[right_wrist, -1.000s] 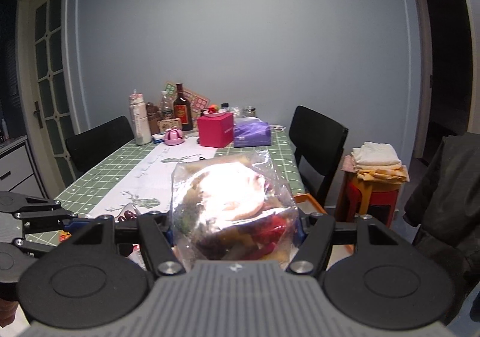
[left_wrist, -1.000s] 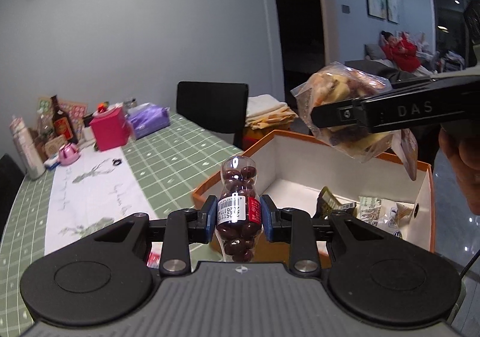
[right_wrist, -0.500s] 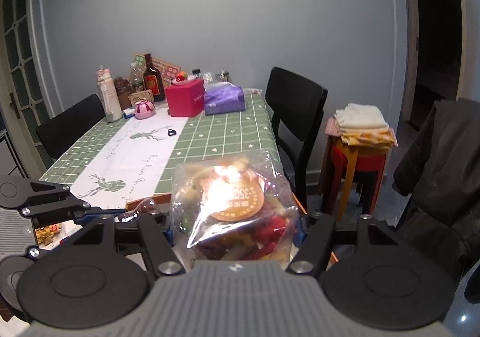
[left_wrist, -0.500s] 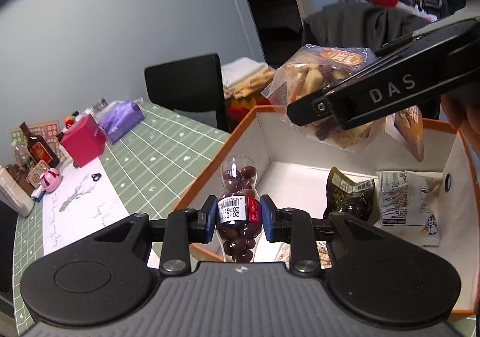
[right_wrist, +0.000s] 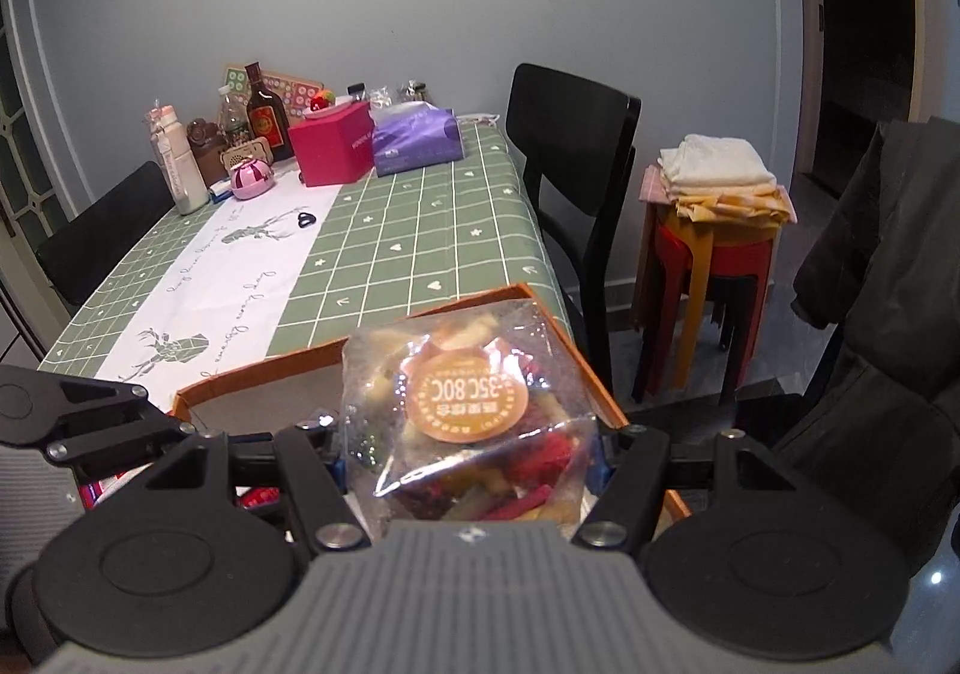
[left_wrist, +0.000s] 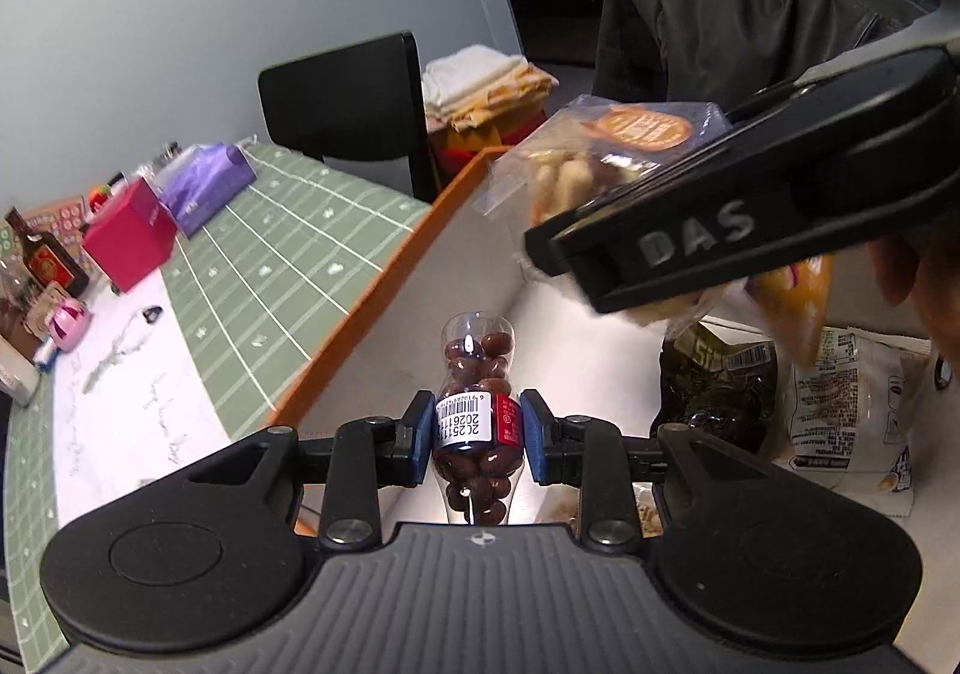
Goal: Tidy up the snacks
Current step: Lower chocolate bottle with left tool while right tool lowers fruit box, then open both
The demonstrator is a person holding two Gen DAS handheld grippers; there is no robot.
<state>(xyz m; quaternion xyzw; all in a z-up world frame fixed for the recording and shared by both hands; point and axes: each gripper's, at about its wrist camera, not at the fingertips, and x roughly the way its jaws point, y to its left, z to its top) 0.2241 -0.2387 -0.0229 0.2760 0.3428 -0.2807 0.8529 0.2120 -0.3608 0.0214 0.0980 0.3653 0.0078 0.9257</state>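
Observation:
My left gripper [left_wrist: 478,443] is shut on a small clear bottle of brown chocolate balls [left_wrist: 477,374], held over the white inside of an orange-rimmed box [left_wrist: 372,296]. My right gripper [right_wrist: 468,464] is shut on a clear bag of mixed dried fruit [right_wrist: 465,410] with a round orange label, above the same orange-rimmed box [right_wrist: 384,341]. In the left wrist view the right gripper's black finger [left_wrist: 720,236] crosses the upper right with the fruit bag [left_wrist: 594,164] behind it. A dark snack packet [left_wrist: 714,392] and a white snack packet [left_wrist: 840,404] lie in the box.
The box sits at the near end of a green checked tablecloth [right_wrist: 420,230] with a white runner. At the far end stand a red box [right_wrist: 333,143], a purple tissue pack [right_wrist: 417,137] and bottles. A black chair [right_wrist: 570,146], stacked stools [right_wrist: 708,266] and a dark jacket [right_wrist: 888,278] stand to the right.
Both grippers have sunk and tipped downward toward the box with their snacks still held. The box interior now fills more of the left wrist view, and the right gripper looms closer there.

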